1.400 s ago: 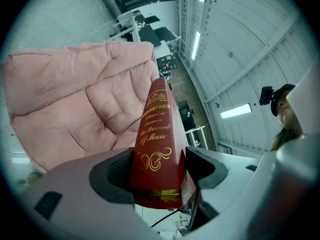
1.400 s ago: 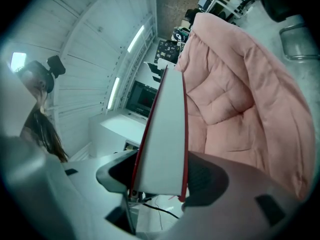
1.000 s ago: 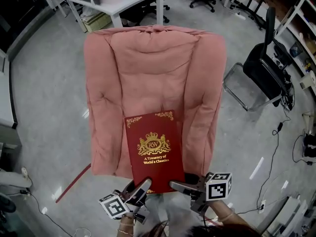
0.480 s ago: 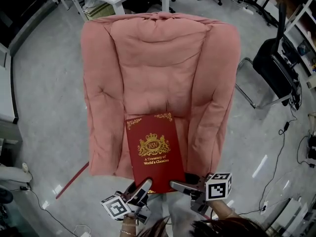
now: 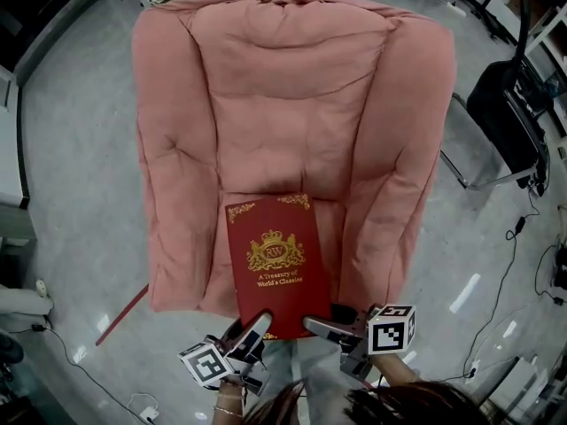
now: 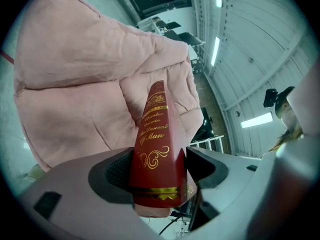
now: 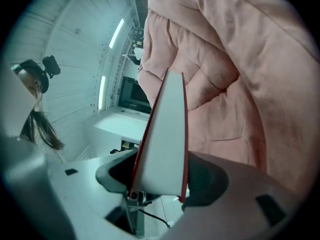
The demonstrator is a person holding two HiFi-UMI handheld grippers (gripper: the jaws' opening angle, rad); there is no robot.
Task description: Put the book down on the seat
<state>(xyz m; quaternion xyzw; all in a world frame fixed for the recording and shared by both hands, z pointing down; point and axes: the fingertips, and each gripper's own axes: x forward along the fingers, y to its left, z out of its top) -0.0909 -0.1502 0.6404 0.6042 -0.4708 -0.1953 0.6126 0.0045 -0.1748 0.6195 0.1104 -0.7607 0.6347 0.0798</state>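
The red hardcover book (image 5: 276, 264) is lying cover-up, gold crest facing the camera, over the front part of the pink padded armchair (image 5: 292, 96), between its two arms; whether it is resting on the cushion cannot be told. The left gripper (image 6: 157, 170) is clamping the book's near end at the spine, jaws spread wide by its thickness. The right gripper (image 7: 160, 176) is gripping the same end at the white page edges. A black office chair (image 5: 514, 104) is standing on the grey floor (image 5: 71, 193) well apart.
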